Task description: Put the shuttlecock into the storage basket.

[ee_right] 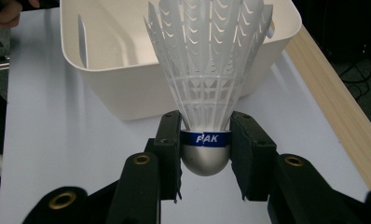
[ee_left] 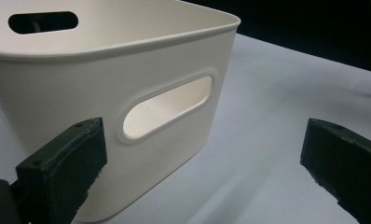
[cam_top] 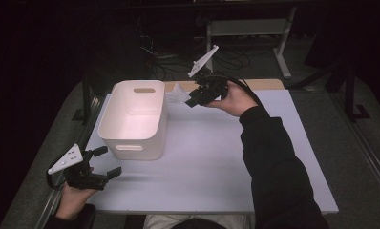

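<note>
White plastic forms the skirt of the shuttlecock [ee_right: 207, 60] you hold in your right gripper [ee_right: 205, 147]; its jaws are clamped on the rounded silver base, just at the blue band, one pad on each side. In the high view your right gripper [cam_top: 190, 99] hangs in the air over the far part of the table [cam_top: 216, 157], and the shuttlecock [cam_top: 177, 93] points its skirt towards the cream bin [cam_top: 135, 119], close to the bin's right rim but not yet over the opening.

The shuttlecock looks very light, so it should put almost no load on the grip. The base is smooth and domed (likely slippery if the pads sit too low on the curve), so the band where the pads press now seems the soundest place to hold. The latticed skirt looks thin and springy; squeezing it would probably bend the ribs, and brushing it against the rim could knock it askew.

Your left gripper [cam_top: 100, 164] rests at the near left corner of the table, its jaws wide apart with nothing between them, facing the handle slot [ee_left: 167, 106] in the bin's near wall. The bin [ee_left: 104, 88] appears empty.
</note>
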The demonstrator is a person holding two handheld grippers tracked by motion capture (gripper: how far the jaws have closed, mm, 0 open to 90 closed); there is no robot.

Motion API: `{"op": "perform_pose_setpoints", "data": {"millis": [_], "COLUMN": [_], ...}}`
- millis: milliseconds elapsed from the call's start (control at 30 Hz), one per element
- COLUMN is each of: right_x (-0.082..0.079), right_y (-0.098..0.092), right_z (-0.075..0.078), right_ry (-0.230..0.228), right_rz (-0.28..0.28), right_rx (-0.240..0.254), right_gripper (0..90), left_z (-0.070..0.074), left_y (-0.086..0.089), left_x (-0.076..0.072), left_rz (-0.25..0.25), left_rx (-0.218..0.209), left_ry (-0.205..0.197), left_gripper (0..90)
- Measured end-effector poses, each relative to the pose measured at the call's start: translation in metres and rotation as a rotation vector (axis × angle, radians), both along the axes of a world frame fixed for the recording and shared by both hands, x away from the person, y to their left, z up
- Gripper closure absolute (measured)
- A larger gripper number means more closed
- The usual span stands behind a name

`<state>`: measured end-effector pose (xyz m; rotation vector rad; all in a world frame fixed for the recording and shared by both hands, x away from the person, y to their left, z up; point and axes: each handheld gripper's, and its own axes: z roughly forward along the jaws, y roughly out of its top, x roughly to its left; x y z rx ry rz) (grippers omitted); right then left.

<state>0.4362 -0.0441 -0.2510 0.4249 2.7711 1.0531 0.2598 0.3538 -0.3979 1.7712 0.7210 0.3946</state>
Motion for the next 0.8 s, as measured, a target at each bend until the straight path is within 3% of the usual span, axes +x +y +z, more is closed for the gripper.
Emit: {"op": "perform_pose_setpoints", "data": {"millis": [800], "right_x": [-0.004], "right_y": [0.034], "right_z": [0.007], "right_ry": [-0.006], "right_rz": [0.067], "right_rx": [0.032], "right_gripper": [64.1], "left_z": [0.0], "left_y": [0.0], "left_x": [0.0], "left_rz": [0.001], "left_rx": [0.002], "left_ry": [0.002], "left_gripper": [0.1]}}
